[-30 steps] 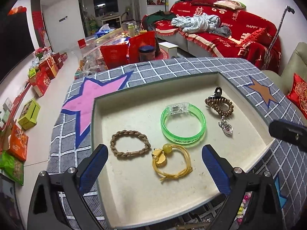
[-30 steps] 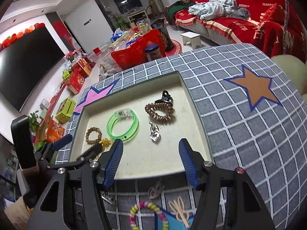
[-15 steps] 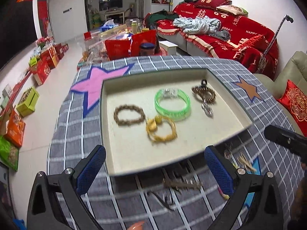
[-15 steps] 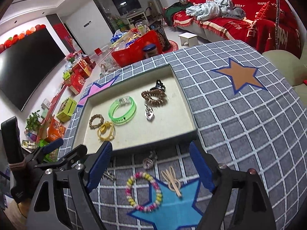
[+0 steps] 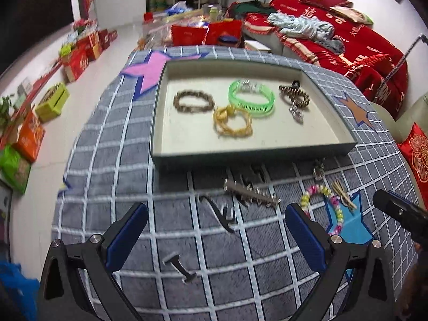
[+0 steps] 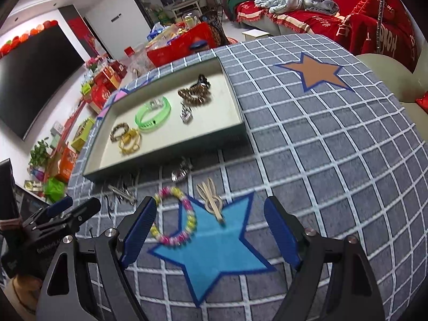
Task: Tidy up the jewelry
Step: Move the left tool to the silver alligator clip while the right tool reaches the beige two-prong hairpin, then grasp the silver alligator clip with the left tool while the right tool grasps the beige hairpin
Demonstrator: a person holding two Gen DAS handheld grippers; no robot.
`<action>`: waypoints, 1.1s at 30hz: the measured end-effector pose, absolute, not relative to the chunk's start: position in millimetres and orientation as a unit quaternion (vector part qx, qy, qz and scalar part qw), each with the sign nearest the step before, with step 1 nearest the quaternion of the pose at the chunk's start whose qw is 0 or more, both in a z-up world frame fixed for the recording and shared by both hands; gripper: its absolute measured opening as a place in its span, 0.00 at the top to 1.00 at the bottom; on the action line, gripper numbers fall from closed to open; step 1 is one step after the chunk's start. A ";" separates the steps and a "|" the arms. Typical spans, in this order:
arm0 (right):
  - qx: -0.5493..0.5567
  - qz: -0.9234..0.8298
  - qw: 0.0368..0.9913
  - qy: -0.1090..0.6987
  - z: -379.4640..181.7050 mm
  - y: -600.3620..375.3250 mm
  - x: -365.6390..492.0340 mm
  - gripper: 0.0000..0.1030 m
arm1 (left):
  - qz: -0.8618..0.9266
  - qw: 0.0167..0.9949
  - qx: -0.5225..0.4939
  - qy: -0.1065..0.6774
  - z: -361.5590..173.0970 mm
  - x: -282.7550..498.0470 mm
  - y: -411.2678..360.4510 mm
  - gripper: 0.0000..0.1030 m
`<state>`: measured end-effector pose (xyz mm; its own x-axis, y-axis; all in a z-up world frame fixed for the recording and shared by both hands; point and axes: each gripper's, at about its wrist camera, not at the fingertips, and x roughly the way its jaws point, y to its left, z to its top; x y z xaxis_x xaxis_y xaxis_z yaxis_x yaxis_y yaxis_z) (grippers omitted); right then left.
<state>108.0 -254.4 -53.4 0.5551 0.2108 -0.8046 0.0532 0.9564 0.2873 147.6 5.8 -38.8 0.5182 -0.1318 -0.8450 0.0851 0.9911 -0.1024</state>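
Tray sat far on the grid-cloth worktop w/ 5 pcs inside: 1 brown braided bracelet, 1 green bangle, 1 yellow cord bracelet, 1 brown coil tie w/ black clip, 1 silver charm. Near side, outside the tray: 1 pastel bead bracelet lying flat on the blue star; 1 tan hair tie, long axis near-far. Left gripper & right gripper: jaws spread wide, nothing between them.

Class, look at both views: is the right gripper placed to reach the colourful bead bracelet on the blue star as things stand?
Probably yes. The right gripper is open, and the bead bracelet lies flat on the cloth just ahead of its left finger, with nothing over it. Only the tan hair clip lies close beside.
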 end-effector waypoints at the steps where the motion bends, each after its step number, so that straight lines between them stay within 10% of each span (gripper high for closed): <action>1: 0.139 0.045 0.870 0.472 -55.0 -254.5 105.7 0.18 | -0.068 0.867 -0.030 0.493 -41.5 145.8 5.0 0.00; 20: 0.056 0.024 0.859 0.508 -87.6 -248.5 105.4 0.18 | 0.022 0.844 -0.109 0.525 -69.9 164.2 -7.8 0.00; 33: -0.011 0.029 0.866 0.499 -87.0 -223.5 120.6 0.36 | 0.063 0.850 -0.094 0.514 -72.9 173.6 -22.6 0.00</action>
<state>120.6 -223.5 -87.0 0.5009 0.0391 -0.8646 -0.0605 0.9981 0.0100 173.6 -22.6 -72.9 0.4641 0.0108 -0.8857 -0.2039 0.9744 -0.0949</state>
